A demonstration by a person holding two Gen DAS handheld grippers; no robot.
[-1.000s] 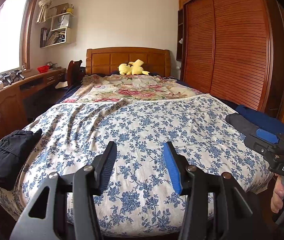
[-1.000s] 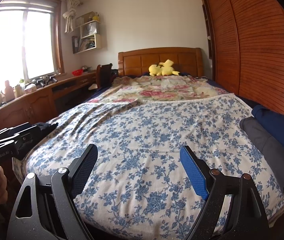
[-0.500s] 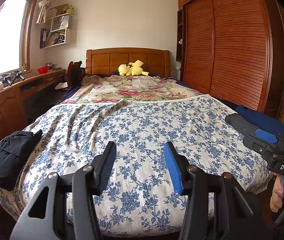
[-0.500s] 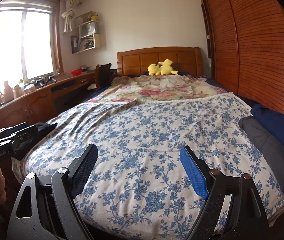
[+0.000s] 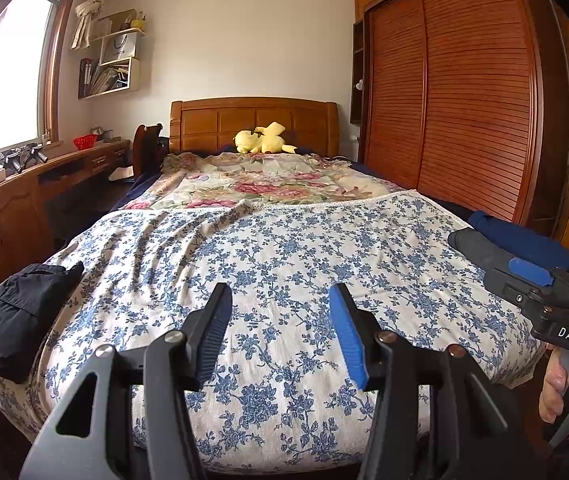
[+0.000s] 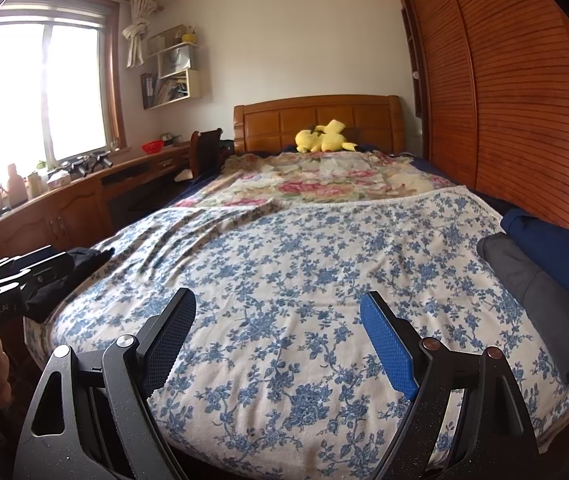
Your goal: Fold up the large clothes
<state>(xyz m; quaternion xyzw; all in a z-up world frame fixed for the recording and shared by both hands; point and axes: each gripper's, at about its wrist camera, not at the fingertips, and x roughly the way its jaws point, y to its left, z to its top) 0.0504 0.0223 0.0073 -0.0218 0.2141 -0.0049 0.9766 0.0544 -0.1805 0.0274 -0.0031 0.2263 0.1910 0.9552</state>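
Both grippers, left gripper (image 5: 278, 322) and right gripper (image 6: 278, 338), hover open and empty; next, fetch the black garment (image 5: 16, 312) at bed's (image 5: 284, 256) edge.

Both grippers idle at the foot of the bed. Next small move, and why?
Probably swing the left gripper toward the black garment bunched at the bed's left edge. Both it and the right gripper are open and empty above the blue floral cover, and that garment looks unfolded, while the grey and blue items at the right edge seem already folded.
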